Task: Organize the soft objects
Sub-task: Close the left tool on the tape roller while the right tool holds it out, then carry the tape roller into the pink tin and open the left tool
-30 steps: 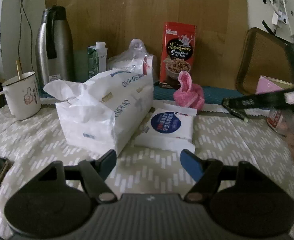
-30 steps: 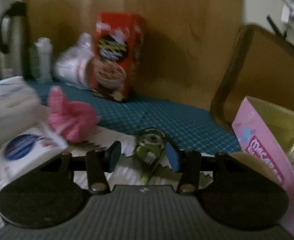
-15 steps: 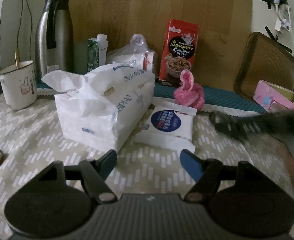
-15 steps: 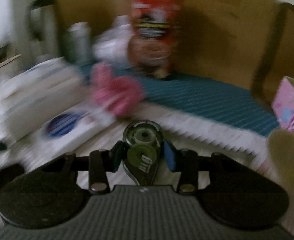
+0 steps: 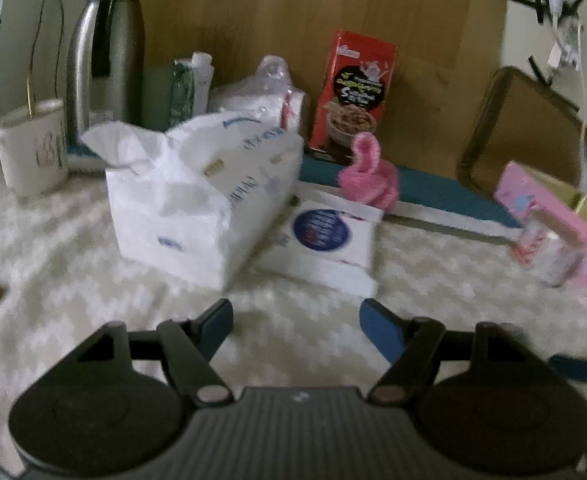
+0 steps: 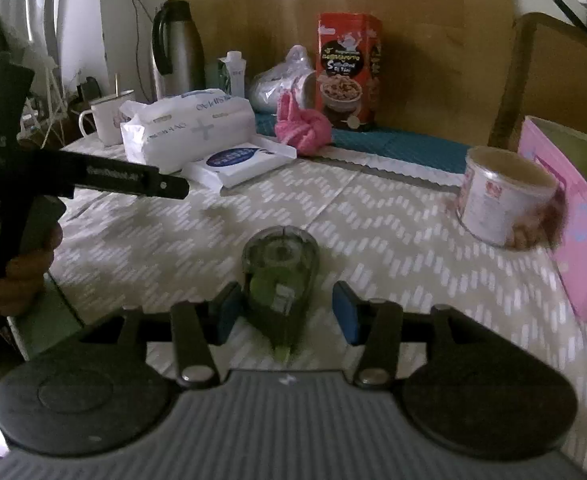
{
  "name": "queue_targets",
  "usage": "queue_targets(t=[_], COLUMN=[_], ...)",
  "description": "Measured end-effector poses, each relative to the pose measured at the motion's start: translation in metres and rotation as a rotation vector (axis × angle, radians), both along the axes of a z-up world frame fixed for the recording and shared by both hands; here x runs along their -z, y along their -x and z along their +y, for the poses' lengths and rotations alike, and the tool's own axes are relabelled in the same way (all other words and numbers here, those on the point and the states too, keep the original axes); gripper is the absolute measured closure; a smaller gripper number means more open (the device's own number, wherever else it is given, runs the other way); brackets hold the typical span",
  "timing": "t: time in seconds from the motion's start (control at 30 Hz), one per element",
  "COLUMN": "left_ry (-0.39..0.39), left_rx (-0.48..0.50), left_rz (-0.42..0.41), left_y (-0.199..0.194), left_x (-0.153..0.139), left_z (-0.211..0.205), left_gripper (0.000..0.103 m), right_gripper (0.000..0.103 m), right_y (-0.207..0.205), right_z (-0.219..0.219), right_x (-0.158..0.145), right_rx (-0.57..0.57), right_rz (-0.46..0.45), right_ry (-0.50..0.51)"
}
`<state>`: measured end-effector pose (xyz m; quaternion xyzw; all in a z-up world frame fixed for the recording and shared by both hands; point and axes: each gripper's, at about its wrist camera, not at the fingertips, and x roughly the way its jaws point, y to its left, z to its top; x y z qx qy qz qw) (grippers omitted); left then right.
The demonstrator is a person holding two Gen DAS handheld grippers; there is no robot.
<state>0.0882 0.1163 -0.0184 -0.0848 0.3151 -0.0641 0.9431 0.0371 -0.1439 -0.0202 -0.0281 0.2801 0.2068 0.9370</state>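
A big white tissue pack point(image 5: 197, 196) lies on the patterned tablecloth, also in the right wrist view point(image 6: 189, 128). A flat wet-wipe pack with a blue round label point(image 5: 325, 240) lies beside it on its right point(image 6: 239, 160). A pink knitted cloth point(image 5: 369, 176) sits behind them point(image 6: 301, 126). My left gripper point(image 5: 295, 330) is open and empty, in front of the packs. My right gripper point(image 6: 283, 314) is open; a green correction-tape dispenser point(image 6: 279, 276) lies on the table between its fingers, which stand apart from it.
A red cereal box point(image 6: 347, 76), a thermos point(image 6: 175, 48), a carton point(image 6: 231, 72), a plastic bag point(image 6: 281, 80) and a mug point(image 6: 107, 120) stand at the back. A small tub point(image 6: 501, 204) and a pink box point(image 6: 569, 220) are at the right. The left tool's body point(image 6: 25, 184) shows at the left.
My right gripper carried the tape dispenser back toward the table's front and opened, leaving it on the cloth. My left gripper shifted slightly; the right tool has left its view.
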Motion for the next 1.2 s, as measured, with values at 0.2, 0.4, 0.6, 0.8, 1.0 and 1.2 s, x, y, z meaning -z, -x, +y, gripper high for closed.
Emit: queue_targets(t=[0.2,0.4,0.6,0.8,1.0,1.2], left_ry=[0.004,0.060,0.190,0.134,0.079,0.047], left_rx=[0.146,0.253,0.327,0.429,0.573,0.647], left_rz=[0.026,0.124,0.250,0.138,0.024,0.037], left_y=[0.020,0.018,0.000,0.000,-0.023,-0.068], left_x=[-0.018,-0.015,-0.005,-0.042,-0.080,-0.082], left_z=[-0.045,-0.080,-0.104,-0.153,-0.239,-0.326], left_gripper=[0.031,0.031,0.065,0.071,0.071,0.070], right_gripper=[0.054,0.065,0.066,0.066,0.066,0.066], right_y=[0.007,-0.002,0.008,0.021,0.019,-0.012], right_z=[0.008,-0.024,-0.037,-0.060,-0.108,-0.169], right_x=[0.006,0.009,0.013,-0.011,-0.036,-0.042], right_rx=[-0.036,0.021,0.017,0.103,0.265,0.427], right_rz=[-0.049,0.057,0.064,-0.115,-0.276,-0.271], right_ry=[0.034,-0.257,-0.378,-0.341,-0.262,-0.218])
